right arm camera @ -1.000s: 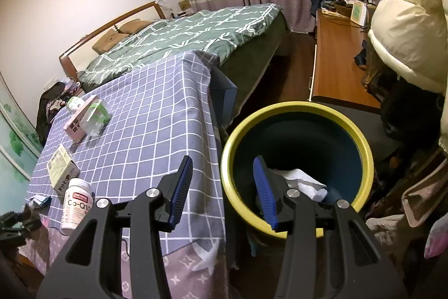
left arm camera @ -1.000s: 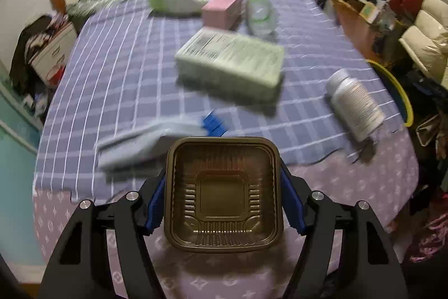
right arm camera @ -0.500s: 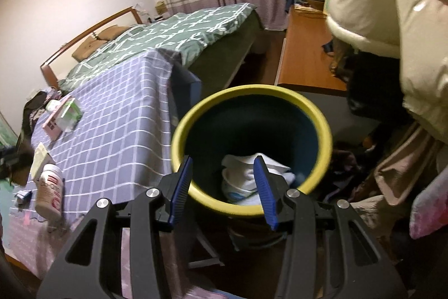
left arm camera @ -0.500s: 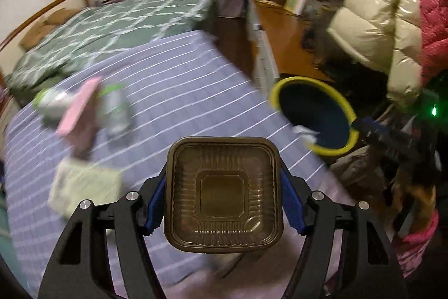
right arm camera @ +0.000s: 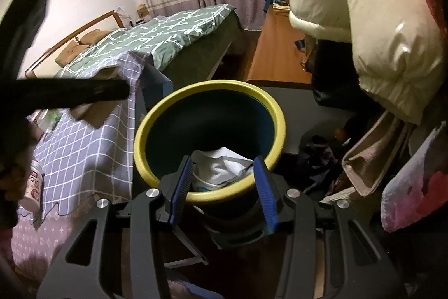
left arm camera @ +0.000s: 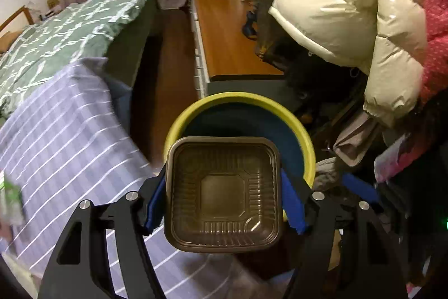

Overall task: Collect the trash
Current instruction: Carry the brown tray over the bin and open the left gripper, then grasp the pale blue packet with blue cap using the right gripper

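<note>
My left gripper (left arm camera: 224, 201) is shut on a brown square plastic tray (left arm camera: 222, 194), held in the air just before the yellow-rimmed dark bin (left arm camera: 305, 142). In the right wrist view the same bin (right arm camera: 212, 87) stands below my right gripper (right arm camera: 222, 184), which is open and empty at the bin's near rim. White crumpled trash (right arm camera: 221, 167) lies inside the bin. The left gripper's dark body (right arm camera: 64, 94) shows at the left of the right wrist view.
A table with a purple checked cloth (right arm camera: 81, 147) lies left of the bin, with a white pill bottle (right arm camera: 33, 187) on it. A wooden desk (left arm camera: 226, 38), a bed (right arm camera: 173, 30) and hanging puffy jackets (left arm camera: 350, 4) stand behind and to the right.
My left gripper has swung right from over the table to the bin, still holding the tray. My right gripper has drawn nearer to the bin's rim and stays open.
</note>
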`<state>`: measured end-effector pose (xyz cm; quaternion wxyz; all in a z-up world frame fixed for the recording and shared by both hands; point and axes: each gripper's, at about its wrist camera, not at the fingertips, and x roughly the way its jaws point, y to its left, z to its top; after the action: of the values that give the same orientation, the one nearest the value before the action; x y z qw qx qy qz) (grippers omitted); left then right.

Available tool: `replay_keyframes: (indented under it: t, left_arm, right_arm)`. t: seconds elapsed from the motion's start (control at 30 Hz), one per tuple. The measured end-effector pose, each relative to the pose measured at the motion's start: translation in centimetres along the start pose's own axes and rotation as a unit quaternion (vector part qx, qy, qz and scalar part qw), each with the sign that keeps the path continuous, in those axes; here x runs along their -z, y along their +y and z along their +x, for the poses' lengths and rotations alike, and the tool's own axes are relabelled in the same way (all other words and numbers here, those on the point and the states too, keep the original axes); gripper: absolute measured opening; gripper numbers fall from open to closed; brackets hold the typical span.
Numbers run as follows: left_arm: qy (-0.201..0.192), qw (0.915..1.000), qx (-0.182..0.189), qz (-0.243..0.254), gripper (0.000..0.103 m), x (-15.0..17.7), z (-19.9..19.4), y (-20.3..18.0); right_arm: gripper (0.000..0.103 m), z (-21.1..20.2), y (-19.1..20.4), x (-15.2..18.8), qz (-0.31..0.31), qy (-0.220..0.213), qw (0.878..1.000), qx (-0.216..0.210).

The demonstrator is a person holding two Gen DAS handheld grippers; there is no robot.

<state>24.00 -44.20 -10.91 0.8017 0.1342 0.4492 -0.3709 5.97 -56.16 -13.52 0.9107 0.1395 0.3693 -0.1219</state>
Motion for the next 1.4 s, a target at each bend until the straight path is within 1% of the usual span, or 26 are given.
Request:
replay_keyframes:
  t: [0.07, 0.13, 0.17, 0.2, 0.3, 0.37, 0.43, 0.47, 0.5, 0.57, 0.7, 0.8, 0.87, 1.0, 1.03, 1.07, 1.13, 1.2, 1.23, 1.3, 1.33, 1.4]
  left_arm:
    - [0.007, 1.0000, 0.004, -0.001, 0.069, -0.9, 2.0, -1.1]
    - [0.008, 1.0000, 0.001, 0.000, 0.072, -1.3, 3.0, -1.6]
    - [0.010, 1.0000, -0.001, -0.002, 0.083, -1.5, 3.6, -1.8]
    - [0.009, 0.9999, -0.001, -0.006, 0.088, -1.7, 4.0, -1.8]
    - [0.004, 0.9999, -0.008, -0.013, 0.089, -1.8, 4.3, -1.5]
    - [0.000, 0.9997, -0.002, -0.024, 0.090, -1.6, 3.6, -0.9]
    - [-0.012, 0.9995, -0.002, -0.031, 0.091, -1.3, 2.1, -0.3]
    - [-0.020, 0.9992, -0.003, -0.034, 0.092, -1.0, 1.0, 0.2]
    - [-0.028, 0.9989, -0.005, -0.036, 0.094, -0.6, -0.1, 0.7]
    - [-0.048, 0.9979, -0.010, -0.042, 0.095, 0.3, -2.7, 1.6]
    - [-0.083, 0.9948, -0.023, -0.054, 0.098, 2.7, -7.6, 3.6]
    - [-0.109, 0.9905, -0.035, -0.077, 0.098, 5.1, -11.5, 6.1]
    - [-0.130, 0.9853, -0.055, -0.096, 0.098, 7.3, -14.5, 8.0]
    - [-0.152, 0.9753, -0.100, -0.126, 0.098, 11.3, -19.2, 11.6]
    - [-0.157, 0.9713, -0.115, -0.137, 0.098, 12.9, -20.7, 12.8]
    - [-0.160, 0.9688, -0.123, -0.144, 0.098, 13.9, -21.6, 13.4]
    - [-0.168, 0.9608, -0.150, -0.162, 0.098, 16.4, -23.8, 15.0]
    - [-0.179, 0.9494, -0.178, -0.187, 0.098, 19.3, -26.5, 17.1]
    - [-0.183, 0.9458, -0.185, -0.195, 0.098, 20.3, -27.4, 17.7]
    - [-0.190, 0.9338, -0.206, -0.222, 0.098, 23.1, -29.7, 19.5]
    - [-0.192, 0.9298, -0.213, -0.230, 0.098, 24.1, -30.4, 20.0]
    - [-0.198, 0.9160, -0.237, -0.256, 0.098, 26.8, -32.4, 21.5]
  right_arm:
    - [0.044, 0.0, -0.4, 0.2, 0.002, 0.003, 1.000, 0.003]
    - [0.044, 0.1, -0.5, 0.2, 0.004, 0.005, 1.000, 0.005]
    - [0.044, 0.0, -0.6, 0.3, 0.005, 0.006, 1.000, 0.007]
    - [0.044, 0.0, -0.7, 0.4, 0.006, 0.007, 1.000, 0.007]
    - [0.044, 0.1, -0.9, 0.5, 0.008, 0.010, 1.000, 0.007]
    - [0.044, 0.1, -0.8, 0.6, 0.008, 0.012, 1.000, 0.006]
    - [0.046, 0.1, -0.5, 0.7, 0.007, 0.014, 1.000, 0.004]
    - [0.048, 0.2, -0.3, 0.7, 0.005, 0.014, 1.000, 0.002]
    - [0.049, 0.3, 0.0, 0.7, 0.003, 0.015, 1.000, 0.000]
    - [0.049, 0.4, 0.6, 0.8, -0.002, 0.017, 1.000, -0.005]
    - [0.049, 0.5, 2.0, 0.8, -0.017, 0.021, 1.000, -0.013]
    - [0.049, 0.4, 3.1, 0.7, -0.027, 0.022, 0.999, -0.018]
    - [0.049, 0.2, 4.1, 0.6, -0.036, 0.020, 0.999, -0.022]
    - [0.049, -0.3, 6.6, 0.2, -0.062, 0.016, 0.997, -0.038]
    - [0.049, -0.4, 7.5, 0.0, -0.070, 0.015, 0.996, -0.043]
    - [0.049, -0.5, 8.6, -0.1, -0.081, 0.014, 0.995, -0.052]
    - [0.049, -0.8, 10.3, -0.2, -0.097, 0.012, 0.993, -0.064]
    - [0.049, -1.1, 12.4, -0.4, -0.115, 0.011, 0.990, -0.081]
    - [0.049, -1.2, 13.4, -0.5, -0.125, 0.010, 0.988, -0.090]
    - [0.049, -1.6, 15.6, -0.6, -0.144, 0.010, 0.984, -0.106]
    - [0.049, -1.8, 17.1, -0.6, -0.158, 0.010, 0.980, -0.118]
    - [0.049, -2.2, 19.5, -0.5, -0.180, 0.009, 0.974, -0.134]
